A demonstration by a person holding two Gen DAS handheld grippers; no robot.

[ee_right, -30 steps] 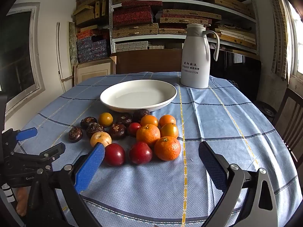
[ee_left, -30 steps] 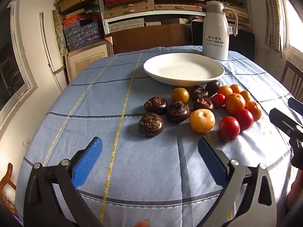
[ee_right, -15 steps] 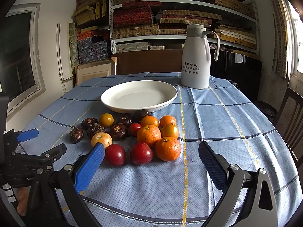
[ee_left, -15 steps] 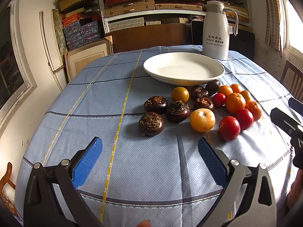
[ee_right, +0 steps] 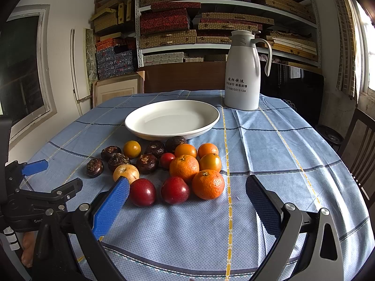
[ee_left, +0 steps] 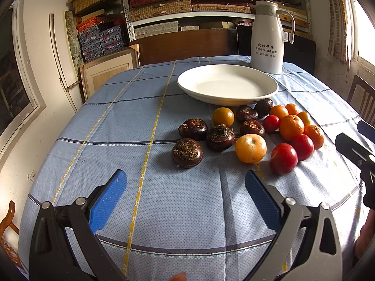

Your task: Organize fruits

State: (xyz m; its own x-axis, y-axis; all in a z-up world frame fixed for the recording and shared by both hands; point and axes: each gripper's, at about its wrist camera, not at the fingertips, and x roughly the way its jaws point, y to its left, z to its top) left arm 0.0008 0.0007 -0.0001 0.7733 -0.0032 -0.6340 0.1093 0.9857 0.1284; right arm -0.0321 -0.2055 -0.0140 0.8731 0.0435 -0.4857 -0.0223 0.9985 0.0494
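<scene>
Left tool [ee_left: 185,187] is spread wide, ribbed blue pads bare, over the near edge of the desk [ee_left: 117,121]. Right tool [ee_right: 187,192] is likewise wide and holds nothing. Fruits [ee_right: 185,167] lie clustered mid-desk on blue checked woven cloth, just before a glossy white oval plate [ee_right: 150,130]: dimpled oranges, smooth red plums [ee_right: 175,190], and dark, flattened, rough-crowned chestnuts [ee_left: 187,152] toward the left edge. A white jug [ee_right: 242,75] stands at the far edge.

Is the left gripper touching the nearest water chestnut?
Apart. The left wrist view shows bare tablecloth between the open left gripper and the water chestnut.
</scene>
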